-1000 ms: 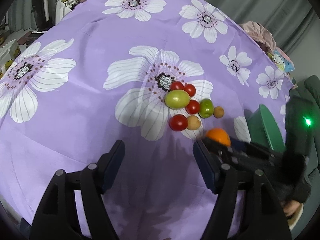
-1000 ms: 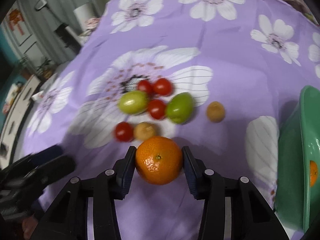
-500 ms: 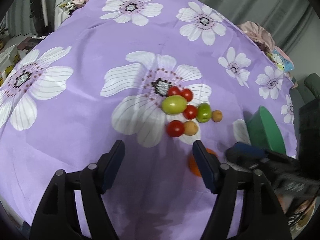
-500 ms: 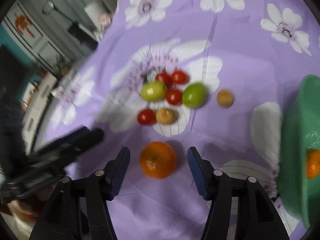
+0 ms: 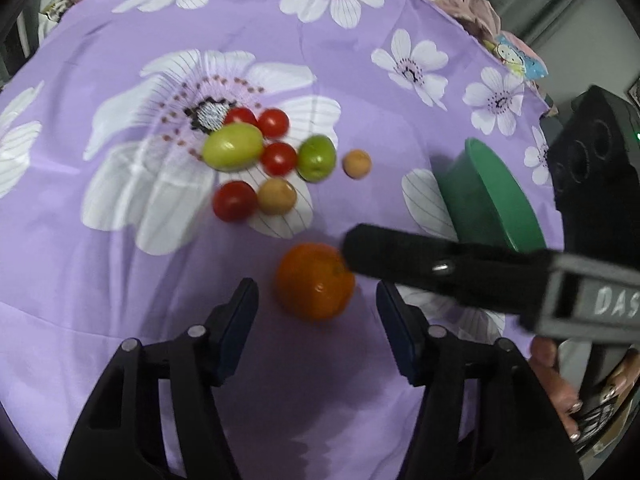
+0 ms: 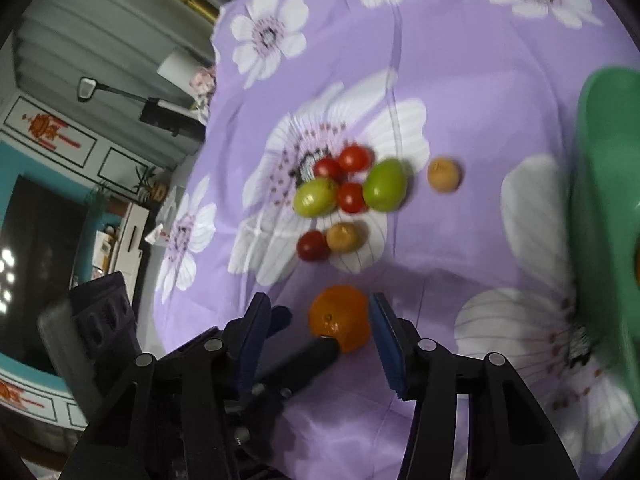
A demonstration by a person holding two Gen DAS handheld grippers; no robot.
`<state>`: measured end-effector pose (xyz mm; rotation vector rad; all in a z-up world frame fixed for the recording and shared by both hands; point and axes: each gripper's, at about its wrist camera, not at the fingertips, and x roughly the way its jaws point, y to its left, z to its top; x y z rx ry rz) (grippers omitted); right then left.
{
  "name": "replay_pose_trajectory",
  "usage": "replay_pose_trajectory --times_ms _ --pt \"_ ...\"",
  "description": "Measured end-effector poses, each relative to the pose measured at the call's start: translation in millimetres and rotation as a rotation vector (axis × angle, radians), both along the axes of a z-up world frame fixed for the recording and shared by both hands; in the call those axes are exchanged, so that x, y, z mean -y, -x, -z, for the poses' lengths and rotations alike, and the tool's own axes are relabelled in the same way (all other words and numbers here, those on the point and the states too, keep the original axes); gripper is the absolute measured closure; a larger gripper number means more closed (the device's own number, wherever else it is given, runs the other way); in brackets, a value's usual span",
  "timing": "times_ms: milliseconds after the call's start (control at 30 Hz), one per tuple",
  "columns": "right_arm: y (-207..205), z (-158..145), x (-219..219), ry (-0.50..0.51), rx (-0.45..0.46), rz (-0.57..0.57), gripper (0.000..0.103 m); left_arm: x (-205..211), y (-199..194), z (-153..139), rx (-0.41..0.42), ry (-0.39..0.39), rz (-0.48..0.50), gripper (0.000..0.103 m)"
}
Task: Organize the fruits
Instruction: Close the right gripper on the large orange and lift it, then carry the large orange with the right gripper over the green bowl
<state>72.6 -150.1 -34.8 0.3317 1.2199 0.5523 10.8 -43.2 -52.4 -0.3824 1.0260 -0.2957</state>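
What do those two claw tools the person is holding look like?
Each claw is matte black plastic: two angled arms with round silver rivets, ending in flat dark-blue pads. The right claw carries pale lettering on a grey body and a dark box with round holes. No sleeve shows.

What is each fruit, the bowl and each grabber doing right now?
orange: lying on the cloth, between both grabbers' fingers, not gripped.
small fruits: lying clustered on the cloth.
green bowl: beside the fruits, holding something orange.
left gripper: closing, pads off the orange.
right gripper: closing, not yet gripping.
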Motion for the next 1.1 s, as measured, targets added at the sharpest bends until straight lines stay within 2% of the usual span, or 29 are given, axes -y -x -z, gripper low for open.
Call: replay_pose_trajectory --times_ms 433,600,700,1100 --pt "-2.8 22.0 -11.4 0.048 -0.053 -0.021 0.053 5.8 -5.3 14.5 -0.056 0.009 0.009 0.052" --pt "-3.5 27.0 -10.2 0.05 -0.068 -0.021 0.053 6.3 -7.5 14.3 -0.052 0.001 0.0 0.055" --pt "-2.9 26.6 -11.1 0.063 -0.061 -0.023 0.057 5.3 -8.1 13.9 -0.051 -0.004 -0.01 0.057" --pt "9.3 -19.2 -4.8 0.031 0.096 -0.023 0.057 19.3 -1.7 -32.2 0.114 -0.071 -0.008 0.057"
